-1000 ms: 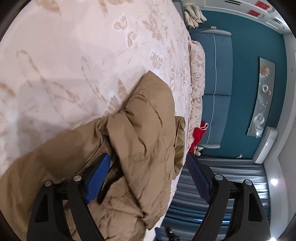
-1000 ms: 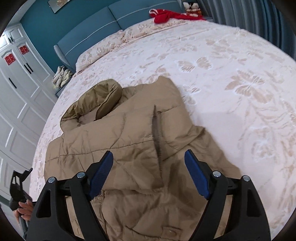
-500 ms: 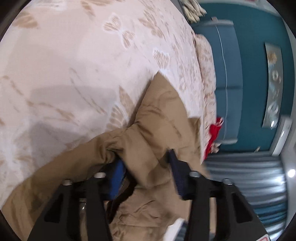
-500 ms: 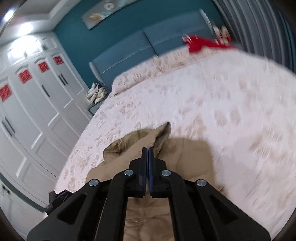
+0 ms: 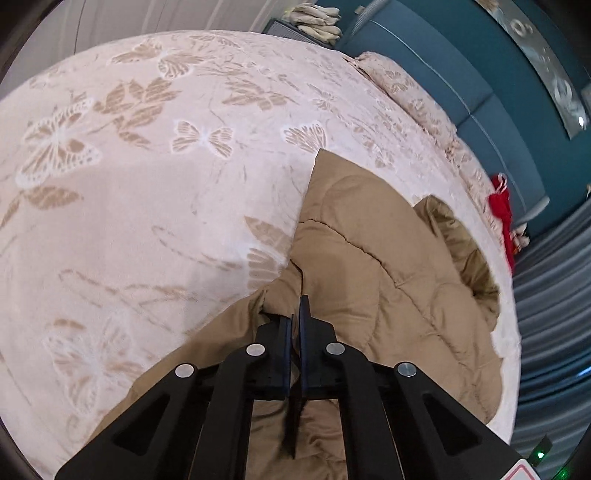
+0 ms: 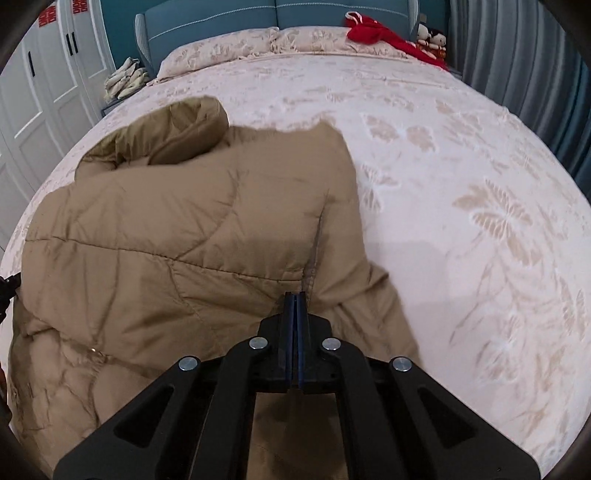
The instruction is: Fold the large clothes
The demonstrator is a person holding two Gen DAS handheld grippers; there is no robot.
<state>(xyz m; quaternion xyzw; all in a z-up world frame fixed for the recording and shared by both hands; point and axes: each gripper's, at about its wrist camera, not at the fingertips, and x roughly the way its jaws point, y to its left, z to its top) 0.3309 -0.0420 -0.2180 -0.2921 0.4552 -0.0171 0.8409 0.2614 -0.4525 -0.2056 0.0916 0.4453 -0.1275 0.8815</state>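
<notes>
The bedspread (image 6: 480, 177) lies bare and flat to the right of the tan quilted coat (image 6: 177, 229), giving a gripper open passage there. Toward the headboard (image 6: 332, 9), pillows (image 6: 229, 51) and a red garment (image 6: 373, 35) block the way, and the coat's raised hood (image 6: 177, 136) bulks up near the left edge.

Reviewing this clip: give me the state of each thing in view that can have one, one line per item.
left gripper: shut, pinching a fold of the jacket.
right gripper: shut at the jacket's edge; whether fabric is caught cannot be told.
tan padded jacket: lying crumpled on the bed, not yet folded, hood bunched at its far end.
bedspread: spread flat.
wardrobe doors: closed.
curtain: drawn.
</notes>
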